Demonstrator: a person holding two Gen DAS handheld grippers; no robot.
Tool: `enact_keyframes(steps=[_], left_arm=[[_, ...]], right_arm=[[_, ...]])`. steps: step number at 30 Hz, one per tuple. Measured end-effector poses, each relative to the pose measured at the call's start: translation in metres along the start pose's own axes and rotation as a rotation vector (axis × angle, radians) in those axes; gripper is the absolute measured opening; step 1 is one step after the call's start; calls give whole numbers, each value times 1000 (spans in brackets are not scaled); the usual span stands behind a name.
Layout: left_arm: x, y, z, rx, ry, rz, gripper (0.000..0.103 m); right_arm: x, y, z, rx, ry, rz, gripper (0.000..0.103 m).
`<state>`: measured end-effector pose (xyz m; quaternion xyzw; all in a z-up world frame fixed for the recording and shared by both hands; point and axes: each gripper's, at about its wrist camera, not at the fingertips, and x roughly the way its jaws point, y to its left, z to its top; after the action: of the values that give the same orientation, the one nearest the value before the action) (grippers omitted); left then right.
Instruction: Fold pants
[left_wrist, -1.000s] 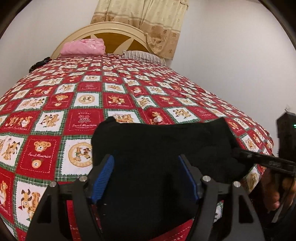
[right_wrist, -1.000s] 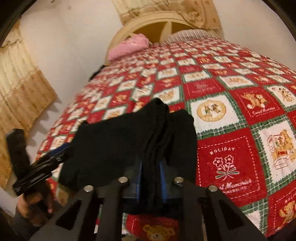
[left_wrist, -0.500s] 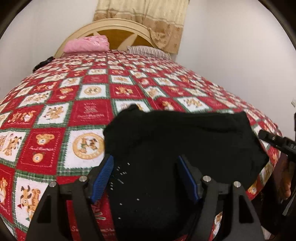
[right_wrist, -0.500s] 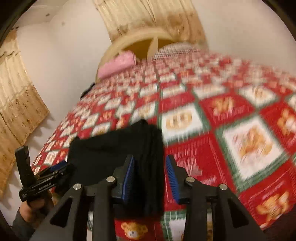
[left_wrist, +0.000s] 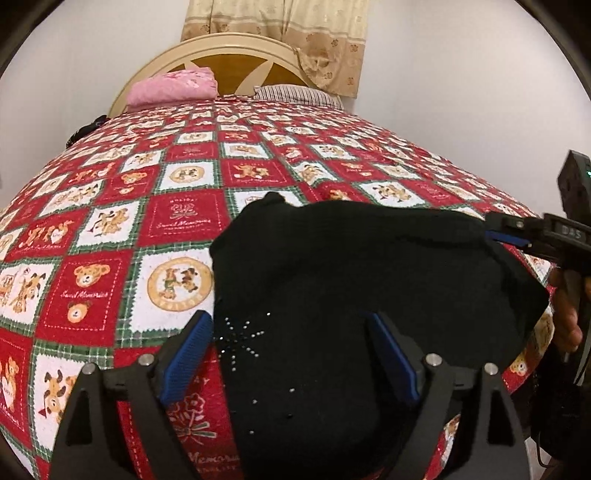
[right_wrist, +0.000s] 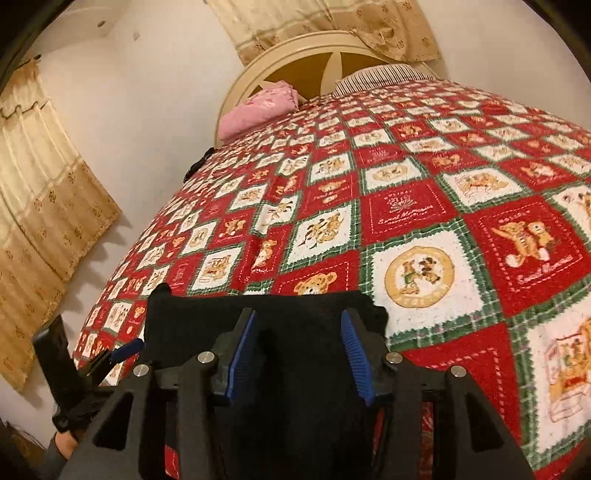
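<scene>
Left wrist view: the black pants (left_wrist: 354, 295) lie as a compact folded bundle near the foot edge of the bed (left_wrist: 110, 236), on its patchwork quilt. The left tongs (left_wrist: 291, 350) stand wide and are opening, the cloth between the pads but not pinched, which reads as a release after a fold. The right tongs (left_wrist: 506, 236) sit at the bundle's right edge.

Right wrist view: the right tongs (right_wrist: 299, 350) are opening too, pads clear of the dark cloth below, likely letting the fold settle flat. The left tongs (right_wrist: 122, 350) show at the bundle's left edge.
</scene>
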<state>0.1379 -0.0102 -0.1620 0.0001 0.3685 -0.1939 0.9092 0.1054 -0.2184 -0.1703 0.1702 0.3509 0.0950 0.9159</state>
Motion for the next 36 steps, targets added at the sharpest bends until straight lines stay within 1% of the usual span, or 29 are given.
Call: enact_keyframes(steps=[1,3,5,7,8,9,12,13,15,16,17,18,20,25,27,28,31,32,33,36], left_arm=[[-1,2,-1,-9,2,-2,89],[-3,2,-1,-16,-1,-3,89],[-6,1,-2,-12,-9,-1,89],[-8,-1,-3,-1,-8,1,91],[-8,-1,-4,3,-8,7,94],[-7,-2,-5,6,-7,14,94],[-5,0,-7,0,3,16,94],[-4,1,-8,-5,7,17,94],[-3,3,-9,-11,11,14,96],[-3,3,-9,-11,13,15,97],[-2,4,-10,-11,15,18,99],[-2,4,-11,-11,16,20,99],[-2,6,-12,-22,21,12,100],[-4,7,-14,-27,24,8,100],[-6,7,-14,-26,23,8,100],[-7,8,-14,-25,21,8,100],[-8,12,-12,-28,19,4,100],[-8,14,-10,-30,14,7,100],[-7,14,-8,-27,12,13,100],[-3,16,-2,-8,13,18,100]], right_arm=[[-5,2,-1,-10,-6,-9,49],[-21,8,-6,-37,-37,-74,50],[-38,13,-12,-68,-60,-69,50],[-57,25,-24,-135,-94,-52,50],[-62,31,-30,-167,-100,-48,50],[-67,40,-38,-218,-100,-40,50],[-66,59,-60,-330,-52,-1,50],[-60,63,-68,-375,-22,-22,50],[-48,64,-80,-409,17,-90,50],[-38,58,-83,-405,61,-116,50],[-37,54,-85,-399,59,-115,50],[-39,51,-85,-393,46,-105,50],[-40,49,-84,-382,49,-93,50],[-45,52,-86,-404,47,-107,50],[-51,55,-85,-397,41,-96,50],[-58,54,-82,-382,25,-76,50],[-66,48,-71,-332,-15,-58,54],[-67,45,-67,-312,-21,-52,58],[-67,41,-63,-288,-24,-51,59],[-61,29,-54,-227,-21,-62,60]])
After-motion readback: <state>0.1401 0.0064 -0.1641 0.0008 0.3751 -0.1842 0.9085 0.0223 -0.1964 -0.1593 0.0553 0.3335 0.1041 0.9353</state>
